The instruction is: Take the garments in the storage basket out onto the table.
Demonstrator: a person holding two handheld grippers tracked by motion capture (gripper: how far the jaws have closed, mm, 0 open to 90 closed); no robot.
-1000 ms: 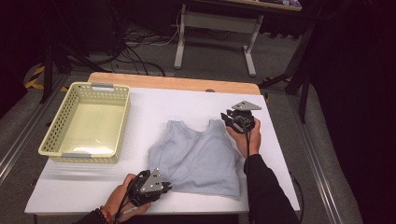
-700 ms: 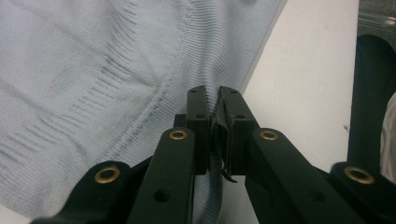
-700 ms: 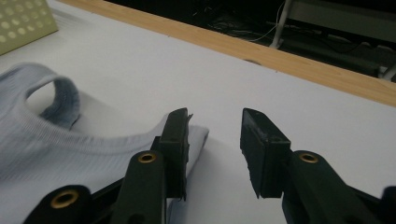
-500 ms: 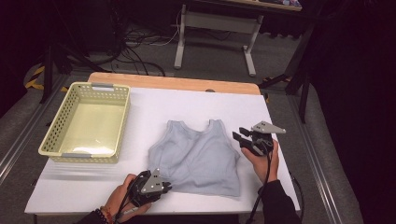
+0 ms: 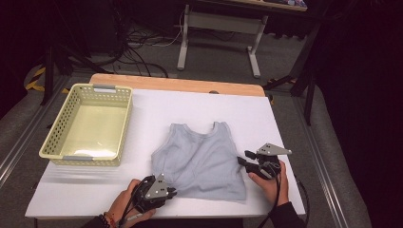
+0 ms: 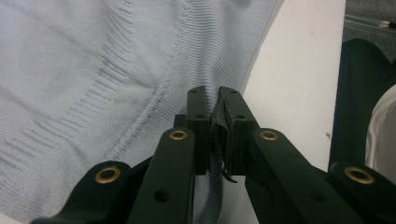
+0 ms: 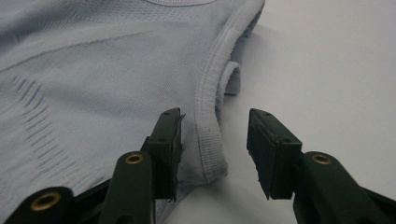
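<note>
A pale blue knit tank top (image 5: 204, 156) lies flat on the white table (image 5: 190, 104). At its near left corner my left gripper (image 5: 172, 192) is shut on the hem. The left gripper view shows fabric (image 6: 93, 70) pinched between the closed left gripper (image 6: 215, 95). My right gripper (image 5: 241, 159) sits at the top's right side. Its jaws have just been opening. In the right gripper view the ribbed armhole edge (image 7: 208, 140) lies between the jaws of the open right gripper (image 7: 215, 121), and the pads are not pressing on it.
A pale yellow perforated basket (image 5: 114, 90) stands at the table's left side. Bare white tabletop (image 7: 327, 70) lies to the right of the top. A wooden strip (image 5: 176, 84) runs along the far edge, with floor cables and a stand beyond.
My right gripper has moved from the top's far shoulder strap toward the person along its right edge, and its jaws stand wider. The left gripper has stayed in place.
</note>
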